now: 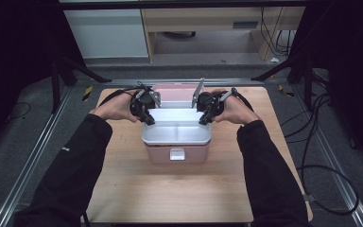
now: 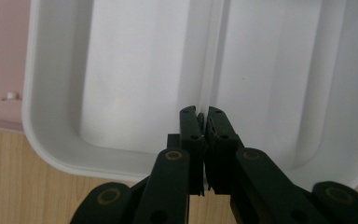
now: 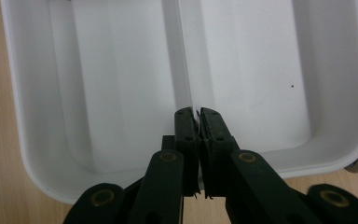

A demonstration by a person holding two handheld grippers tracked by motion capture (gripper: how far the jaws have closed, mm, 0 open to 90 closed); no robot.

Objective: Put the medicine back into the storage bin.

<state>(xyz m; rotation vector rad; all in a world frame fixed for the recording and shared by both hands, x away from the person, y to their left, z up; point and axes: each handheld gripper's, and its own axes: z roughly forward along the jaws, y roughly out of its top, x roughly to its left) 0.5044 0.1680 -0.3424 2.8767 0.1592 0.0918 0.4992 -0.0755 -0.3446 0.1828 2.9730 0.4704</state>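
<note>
Tray on box, mid-worktop

The two-compartment tray (image 1: 176, 134) sits atop the box (image 1: 177, 154) on the worktop (image 1: 123, 189); the box's lid (image 1: 174, 93) lies behind.

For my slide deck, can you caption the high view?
Both grippers, left and right, grip the white divided tray over the pink box.

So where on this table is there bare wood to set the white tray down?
The widest bare patch of table lies between the pink box and the near edge, flanked by the sleeves. Narrower strips run either side of the box. The far middle is crowded: the white tray sits on the box, with the left gripper and right gripper clamped on its ends.
</note>
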